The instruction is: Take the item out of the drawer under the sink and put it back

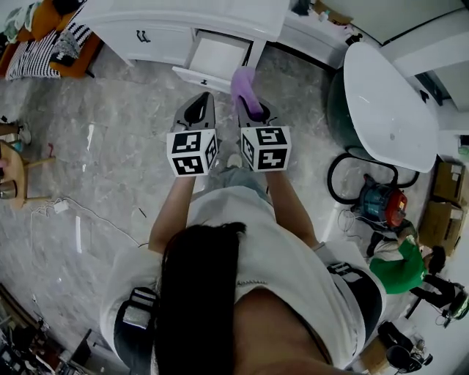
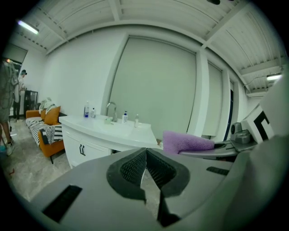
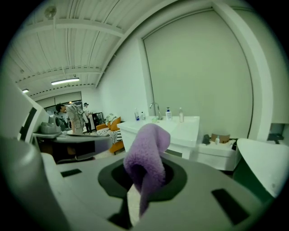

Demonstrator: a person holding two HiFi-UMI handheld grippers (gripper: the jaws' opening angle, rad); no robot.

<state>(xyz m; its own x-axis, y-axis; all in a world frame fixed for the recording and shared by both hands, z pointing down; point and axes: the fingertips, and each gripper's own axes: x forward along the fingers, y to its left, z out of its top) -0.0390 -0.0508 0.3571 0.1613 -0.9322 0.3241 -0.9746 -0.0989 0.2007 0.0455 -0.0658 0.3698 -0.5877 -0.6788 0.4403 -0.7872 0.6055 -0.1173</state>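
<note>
A folded purple cloth (image 1: 244, 89) sticks out of my right gripper (image 1: 253, 111), whose jaws are shut on it; in the right gripper view the purple cloth (image 3: 145, 160) rises between the black pads. My left gripper (image 1: 196, 111) hangs beside it, shut and empty, its ribbed pads (image 2: 135, 168) meeting. Ahead, the white sink cabinet (image 1: 183, 18) has one drawer (image 1: 214, 58) pulled open, and its inside looks bare. Both grippers float above the floor just short of the drawer front. The cabinet (image 2: 97, 140) with its tap shows in the left gripper view too.
A white bathtub (image 1: 388, 102) stands to the right, with a vacuum cleaner (image 1: 381, 201) and boxes beyond it. An orange sofa (image 1: 51, 44) with striped cushions sits at the far left. A small stool (image 1: 18, 172) and a cable lie on the marble floor to the left.
</note>
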